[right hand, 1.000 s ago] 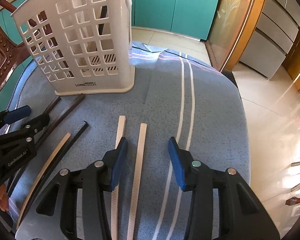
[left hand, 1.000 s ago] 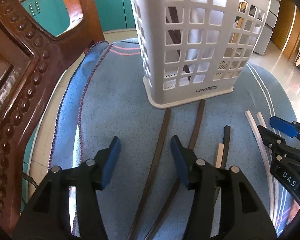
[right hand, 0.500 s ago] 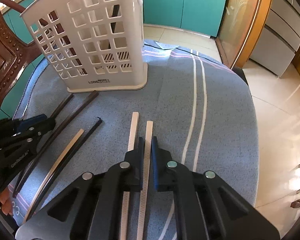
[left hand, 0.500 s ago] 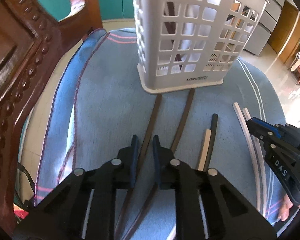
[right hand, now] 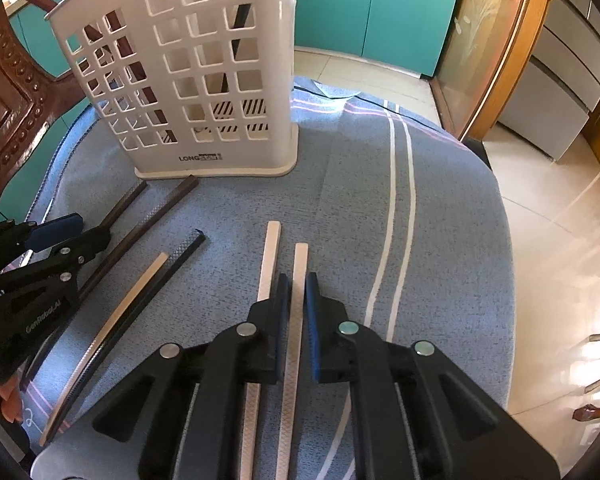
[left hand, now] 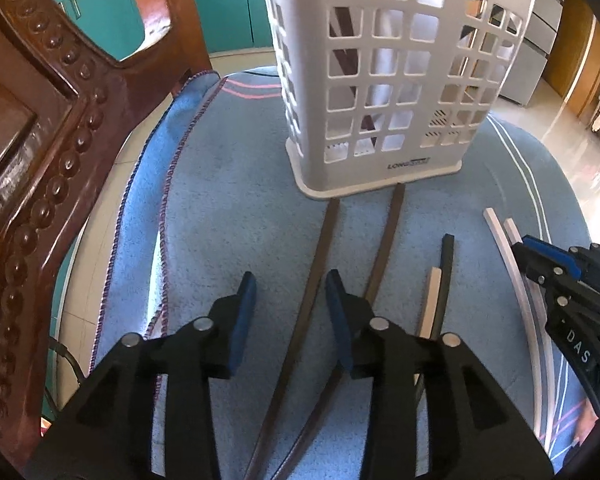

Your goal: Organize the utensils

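**Right wrist view: one pale stick pinched, five more loose on the cloth**

Right wrist view shows the right gripper (right hand: 296, 300) with its blue pads pressed against the right-hand pale stick (right hand: 299, 280), pinching it just behind its far end. A second pale stick (right hand: 271, 256) lies just beside it on the left, parallel and outside the jaws.

Left wrist view shows the left gripper (left hand: 290, 300) spread, its jaws having just been opening. The left brown stick (left hand: 320, 260) runs up between the pads, and neither pad presses on it. The right brown stick (left hand: 388, 240) passes just outside the right-hand pad.

Counted on the blue striped cloth (right hand: 440, 220): two pale sticks, two long brown sticks, then one tan stick (left hand: 430, 300) and one black stick (left hand: 446, 264) lying side by side and touching. That makes six sticks lying flat, between the two grippers and the basket.

A white lattice basket (left hand: 380, 80) stands upright beyond them; the far ends of both brown sticks reach its base. At least one dark stick leans inside it, seen through the holes. A carved wooden chair (left hand: 40, 160) rises close on the left of the cloth. Teal cabinets (right hand: 380, 12) and a tiled floor (right hand: 560, 220) lie behind and to the right.
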A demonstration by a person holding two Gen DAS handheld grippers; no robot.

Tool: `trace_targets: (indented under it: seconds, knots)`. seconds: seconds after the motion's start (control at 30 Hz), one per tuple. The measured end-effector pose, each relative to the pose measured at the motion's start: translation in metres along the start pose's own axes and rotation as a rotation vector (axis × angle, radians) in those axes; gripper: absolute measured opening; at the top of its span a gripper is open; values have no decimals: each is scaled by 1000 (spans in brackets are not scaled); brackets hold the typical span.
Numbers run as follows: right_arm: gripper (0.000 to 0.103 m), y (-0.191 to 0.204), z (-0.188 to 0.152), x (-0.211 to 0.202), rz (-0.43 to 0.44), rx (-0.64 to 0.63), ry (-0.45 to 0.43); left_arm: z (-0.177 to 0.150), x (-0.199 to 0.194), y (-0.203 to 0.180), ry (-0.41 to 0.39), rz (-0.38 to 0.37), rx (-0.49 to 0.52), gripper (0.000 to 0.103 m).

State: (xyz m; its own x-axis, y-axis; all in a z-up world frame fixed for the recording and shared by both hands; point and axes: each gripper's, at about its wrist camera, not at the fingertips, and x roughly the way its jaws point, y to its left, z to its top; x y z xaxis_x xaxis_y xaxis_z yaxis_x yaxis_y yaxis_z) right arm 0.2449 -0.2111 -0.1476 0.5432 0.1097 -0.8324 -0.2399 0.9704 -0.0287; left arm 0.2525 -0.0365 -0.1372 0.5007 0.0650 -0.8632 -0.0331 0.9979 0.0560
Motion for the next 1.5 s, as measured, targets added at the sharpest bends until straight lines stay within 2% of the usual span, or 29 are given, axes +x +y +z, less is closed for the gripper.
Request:
trace_targets:
  seconds: [0.2,0.4,0.5,0.63,0.77,0.97,1.1,1.3,1.5]
  knots:
    - [11,4,-2,0,-24,-22,-11,2,1,7,-7,7,10,40]
    - [8,5,-4,-1,-10,-1,-16,-2,-5,-4,-12,-47,22,11]
    - [7,-2,-3,-5,11,13,-21,-1,-7,-5,-27,-77,11,10]
    - [7,-10,0,-28,54,27,-79,0,-24,-4,-86,-107,6,10]
    - [7,-18,3,-78,166,14,-205,-3,-44,-2,-139,-140,12,7]
    - [7,-23,9,-164,270,-17,-424,-5,-89,-2,-248,-182,34,7]
    - [7,-16,16,-199,295,-29,-512,-6,-122,5,-310,-211,22,7]
    - [7,-17,40,-245,352,-23,-632,6,-191,27,-464,-297,-18,7]
    - [7,-34,68,-285,362,79,-814,36,-250,48,-624,-355,-90,7]
